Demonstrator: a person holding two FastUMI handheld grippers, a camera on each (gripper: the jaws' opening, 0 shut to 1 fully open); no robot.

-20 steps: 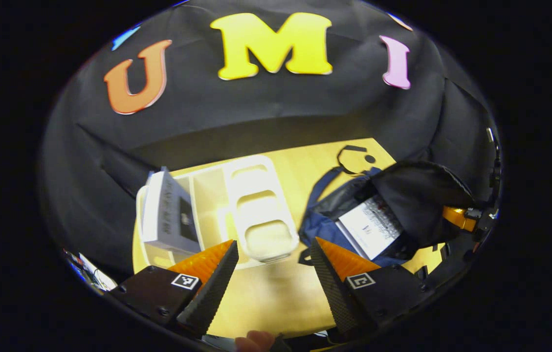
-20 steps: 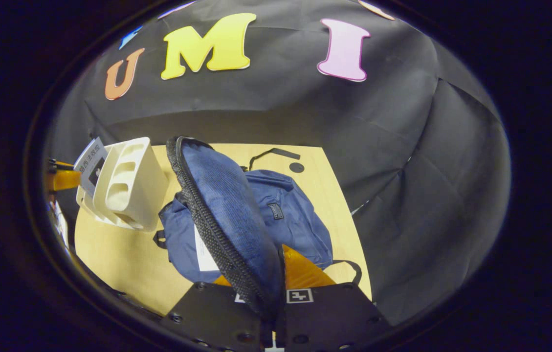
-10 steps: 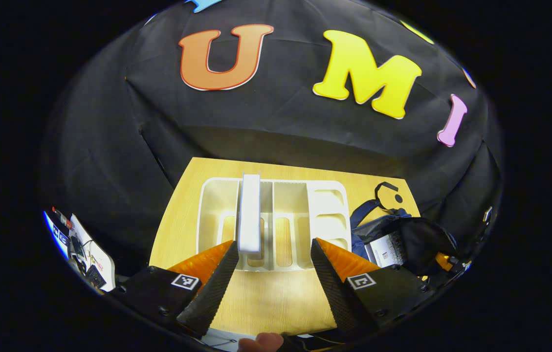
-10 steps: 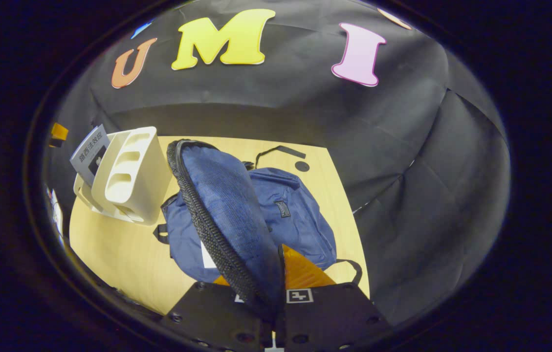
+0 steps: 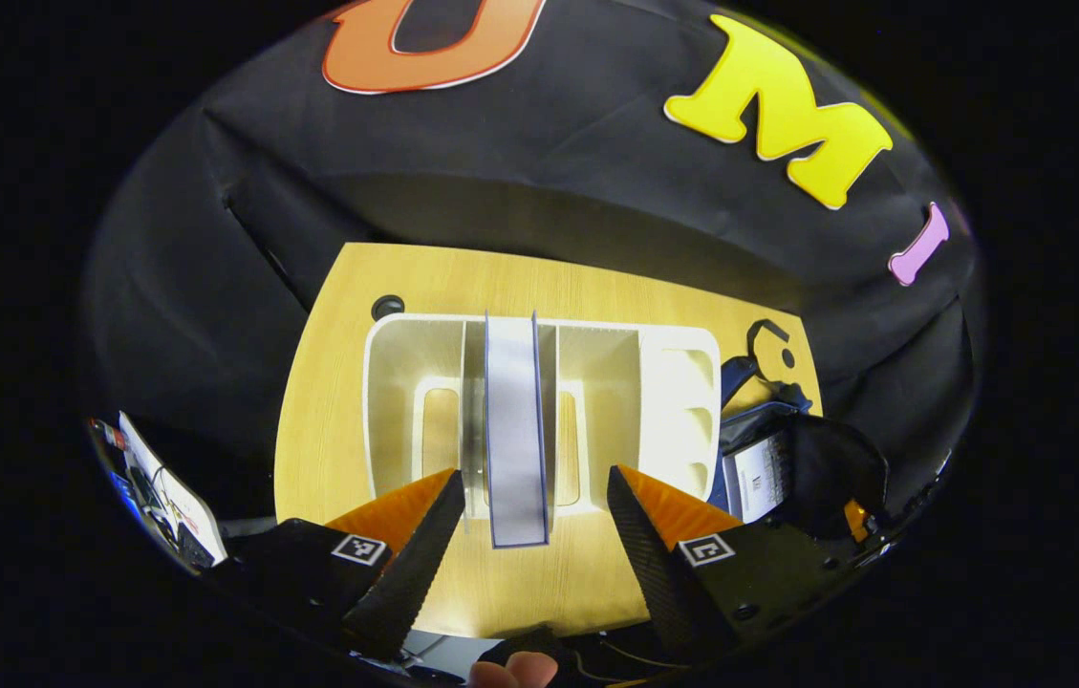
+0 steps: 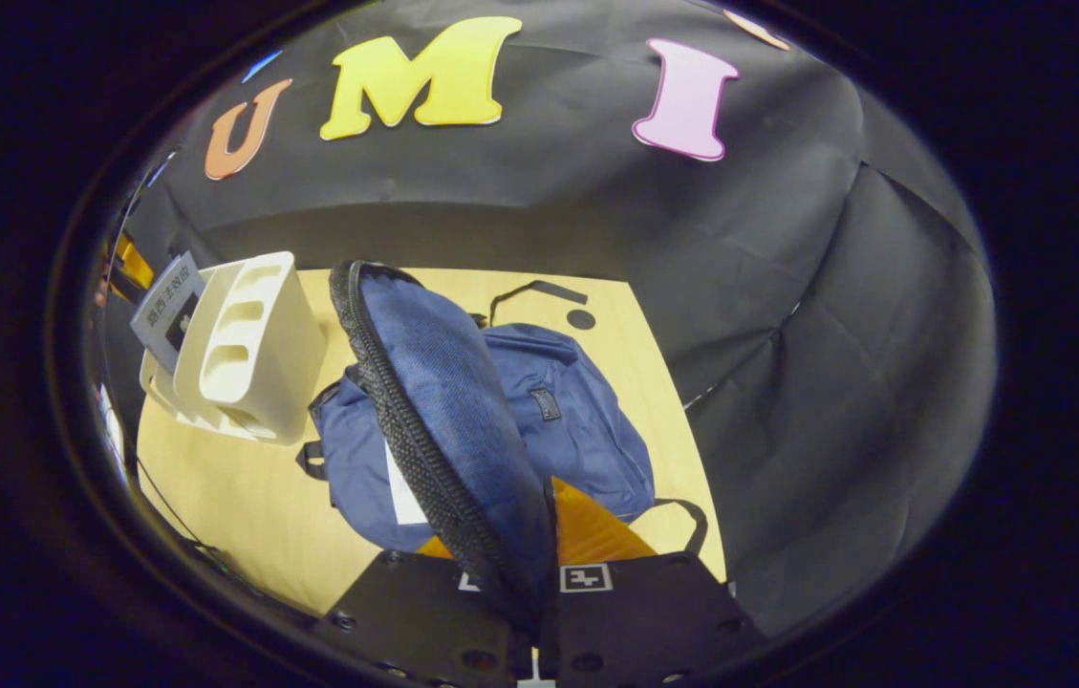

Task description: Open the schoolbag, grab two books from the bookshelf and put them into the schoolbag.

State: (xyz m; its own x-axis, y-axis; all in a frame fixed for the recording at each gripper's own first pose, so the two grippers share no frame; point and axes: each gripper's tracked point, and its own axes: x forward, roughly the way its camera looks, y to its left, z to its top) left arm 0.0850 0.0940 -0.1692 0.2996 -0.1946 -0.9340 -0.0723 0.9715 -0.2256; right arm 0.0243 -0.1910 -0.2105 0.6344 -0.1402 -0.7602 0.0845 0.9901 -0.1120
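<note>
Left claw (image 5: 529, 535), open, has closed in on the shelved book (image 5: 513, 430); right claw (image 6: 539, 573) still pinches the schoolbag flap (image 6: 443, 411).

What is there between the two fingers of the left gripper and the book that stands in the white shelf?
Nothing but bare wooden table, in the left gripper view. The open left gripper frames the book, whose near end reaches between its fingertips, untouched.

Wooden table (image 5: 348, 287): light surface, round dark grommet hole (image 5: 387, 306) near far left corner. Cluttered items with cables (image 5: 161, 487) beyond table's near left edge, indistinct.
</note>
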